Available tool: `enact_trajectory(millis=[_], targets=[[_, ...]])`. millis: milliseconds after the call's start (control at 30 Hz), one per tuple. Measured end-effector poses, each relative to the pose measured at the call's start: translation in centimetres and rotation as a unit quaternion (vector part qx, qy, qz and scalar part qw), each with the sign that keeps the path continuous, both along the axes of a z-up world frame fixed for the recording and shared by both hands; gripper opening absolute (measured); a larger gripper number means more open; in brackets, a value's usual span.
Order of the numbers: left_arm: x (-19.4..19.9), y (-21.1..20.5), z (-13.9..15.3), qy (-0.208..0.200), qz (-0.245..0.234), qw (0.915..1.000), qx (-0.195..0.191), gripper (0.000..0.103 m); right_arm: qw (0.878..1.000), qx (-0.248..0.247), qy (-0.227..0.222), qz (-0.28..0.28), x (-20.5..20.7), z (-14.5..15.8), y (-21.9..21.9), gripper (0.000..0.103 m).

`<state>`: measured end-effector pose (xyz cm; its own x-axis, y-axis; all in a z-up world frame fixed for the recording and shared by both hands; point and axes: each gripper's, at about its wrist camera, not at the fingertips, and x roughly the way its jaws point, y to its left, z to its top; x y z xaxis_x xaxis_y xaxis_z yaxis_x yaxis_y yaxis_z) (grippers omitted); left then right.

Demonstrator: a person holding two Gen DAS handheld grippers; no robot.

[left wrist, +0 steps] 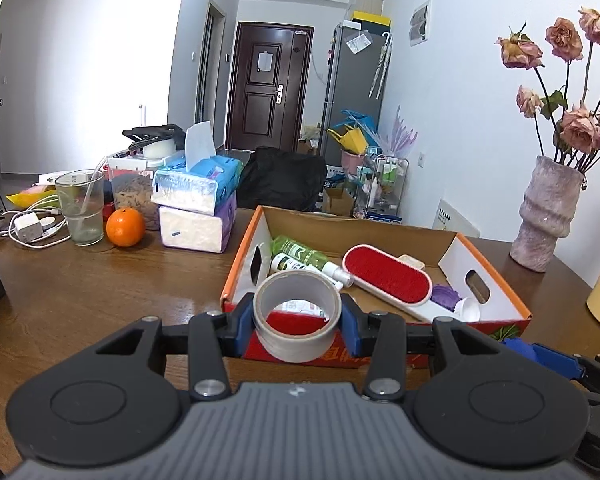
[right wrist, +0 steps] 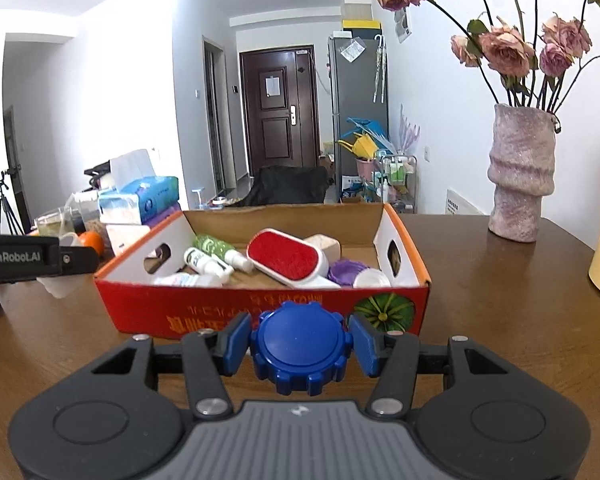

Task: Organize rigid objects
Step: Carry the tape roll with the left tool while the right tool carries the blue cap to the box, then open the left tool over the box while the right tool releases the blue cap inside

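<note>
Only clearly readable text: "GenRobot.AI" in white on the black side of the left gripper (right wrist: pixel 40 258), seen at the left edge of the right wrist view. The orange-red cardboard box (right wrist: pixel 204 310) has yellow print on its near wall, upside down from here, characters too distorted to read; a green melon pic sits at its near right corner. Bottle labels inside are too small to make out. Left gripper (left wrist: pixel 296 316) is held level, fwd-pointing, above the box's near wall, blue pads closed on both sides of a grey tape roll (left wrist: pixel 296 322) that stands upright w/ its hole facing the cam. Right gripper (right wrist: pixel 302 346) sits low just in front of the box, also level, pads pinching a blue ridged round cap (right wrist: pixel 302 346), prob. a jar lid. In the box: green spray bottle (right wrist: pixel 216 248), white bottle (right wrist: pixel 204 262), red lint brush (right wrist: pixel 286 258), purple lid (right wrist: pixel 346 272), white cap (right wrist: pixel 372 278). On the wooden table (left wrist: pixel 100 292): orange (left wrist: pixel 125 227), glass w/ straw (left wrist: pixel 82 210), tissue packs (left wrist: pixel 198 204), pink vase w/ dried roses (right wrist: pixel 520 178).
</note>
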<state>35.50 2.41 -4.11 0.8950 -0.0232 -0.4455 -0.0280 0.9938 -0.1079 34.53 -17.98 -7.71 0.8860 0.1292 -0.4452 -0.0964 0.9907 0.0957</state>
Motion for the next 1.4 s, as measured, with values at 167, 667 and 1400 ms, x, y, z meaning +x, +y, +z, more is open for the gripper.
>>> enact_trajectory(millis=[167,667,1400], targets=[[1.1,-0.2,0.5,0.003,0.007,0.9999,-0.007,0.044,1.000,0.009,-0.019,-0.002,0.9,1.3,0.2,0.053],[6.4,-1.0,1.3,-0.008,0.019,0.9995,-0.024,0.044,0.999,0.018,-0.031,-0.008,5.7,1.8,0.1,0.053],[15.6,-0.8,-1.5,0.025,0.028,0.9993,0.006,0.044,1.000,0.007,-0.017,-0.009,14.6,0.4,-0.4,0.053]])
